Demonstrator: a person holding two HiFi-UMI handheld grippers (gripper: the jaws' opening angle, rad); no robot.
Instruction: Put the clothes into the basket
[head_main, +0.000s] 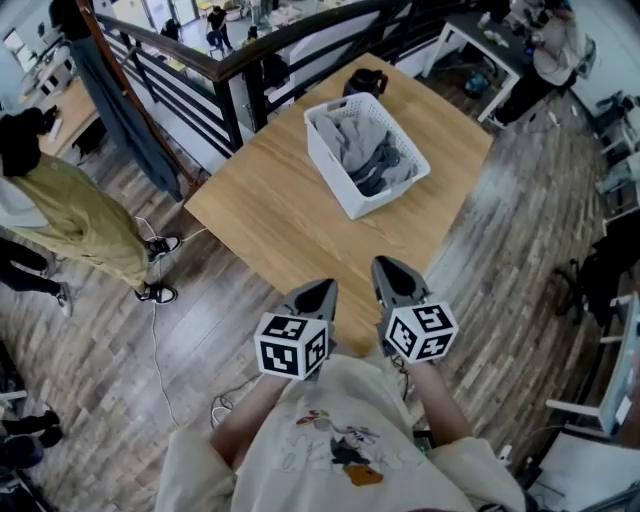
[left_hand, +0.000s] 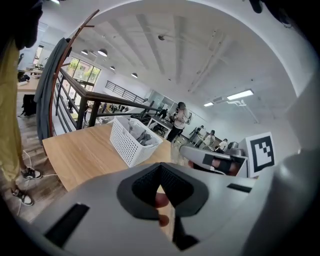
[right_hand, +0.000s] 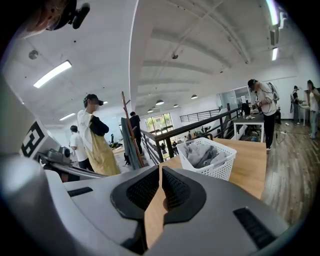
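Note:
A white slatted basket (head_main: 345, 185) stands on the far half of a wooden table (head_main: 270, 220) and holds a heap of grey clothes (head_main: 370, 150). No clothing lies loose on the tabletop. Both grippers hover over the table's near edge, close to my body. My left gripper (head_main: 322, 288) is shut with nothing in it. My right gripper (head_main: 388, 265), just beside it, is also shut and empty. In the left gripper view the jaws (left_hand: 161, 167) meet, with the basket (left_hand: 131, 142) ahead to the left. In the right gripper view the jaws (right_hand: 160, 170) are together and the basket (right_hand: 207, 162) sits ahead to the right.
A small black object (head_main: 365, 82) sits on the table behind the basket. A dark railing (head_main: 230, 70) runs along the table's far left side, with a grey coat (head_main: 120, 110) hanging by it. A person in a yellow apron (head_main: 70, 215) stands left; a cable (head_main: 155, 340) trails on the floor.

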